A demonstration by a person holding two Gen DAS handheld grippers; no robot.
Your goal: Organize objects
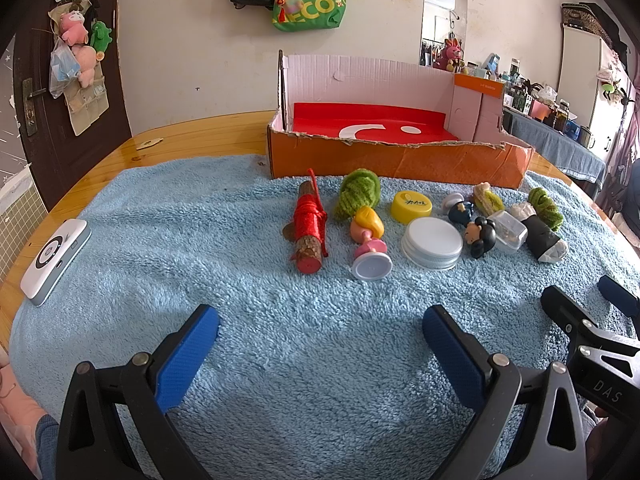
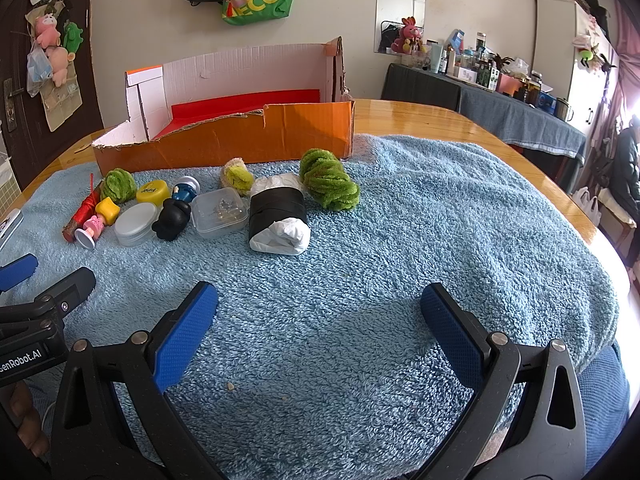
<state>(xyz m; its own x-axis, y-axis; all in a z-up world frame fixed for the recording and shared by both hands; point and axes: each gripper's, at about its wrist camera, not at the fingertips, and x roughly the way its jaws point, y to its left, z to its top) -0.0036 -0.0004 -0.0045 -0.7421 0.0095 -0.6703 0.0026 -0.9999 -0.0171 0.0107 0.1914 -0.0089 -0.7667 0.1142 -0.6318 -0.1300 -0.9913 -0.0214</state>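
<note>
Several small objects lie in a row on a blue towel (image 1: 200, 240) in front of an open orange cardboard box (image 1: 400, 160): a stick wrapped in red cord (image 1: 309, 228), a green yarn ball (image 1: 358, 194), a pink and yellow toy figure (image 1: 368, 244), a yellow lid (image 1: 412, 206), a white jar (image 1: 432, 242), a black figure (image 1: 482, 236), a clear plastic box (image 2: 219, 212), a black and white roll (image 2: 278, 218) and a second green yarn ball (image 2: 328, 184). My left gripper (image 1: 320, 332) is open above the towel, short of the row. My right gripper (image 2: 319, 308) is open, also short of it.
A white device (image 1: 54, 260) lies at the towel's left edge on the wooden table (image 2: 460, 124). The box (image 2: 240, 136) has a red lining and tall white back flaps. A cluttered side table (image 2: 500, 96) stands at the far right. Bags hang on the wall.
</note>
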